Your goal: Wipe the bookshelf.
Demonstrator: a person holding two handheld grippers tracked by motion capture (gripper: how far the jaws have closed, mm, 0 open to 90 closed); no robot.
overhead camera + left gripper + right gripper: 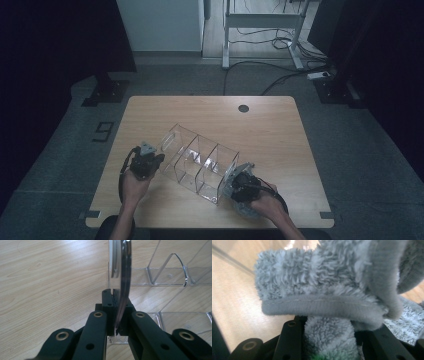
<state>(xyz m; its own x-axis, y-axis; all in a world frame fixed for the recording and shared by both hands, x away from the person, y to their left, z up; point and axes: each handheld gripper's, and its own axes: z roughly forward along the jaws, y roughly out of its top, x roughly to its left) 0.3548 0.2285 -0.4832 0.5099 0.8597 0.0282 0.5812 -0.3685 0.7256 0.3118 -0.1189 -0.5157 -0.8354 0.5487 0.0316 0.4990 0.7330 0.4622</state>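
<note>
A clear acrylic organizer (200, 162) with three open compartments lies slantwise in the middle of the wooden table (270, 130). My left gripper (149, 159) sits at its left end, shut on the thin edge of the end wall (122, 290); the black jaws pinch that clear panel. At the organizer's right end, my right gripper (241, 182) is shut on a folded grey fluffy cloth (319, 290), which bunches up between the jaws. The cloth (239, 175) rests against the organizer's right wall.
A round cable hole (243, 108) sits near the table's far edge. Beyond the table stand a white desk frame (262, 30) with trailing cables and dark stand bases on the grey carpet. The person's forearms come in at the table's near edge.
</note>
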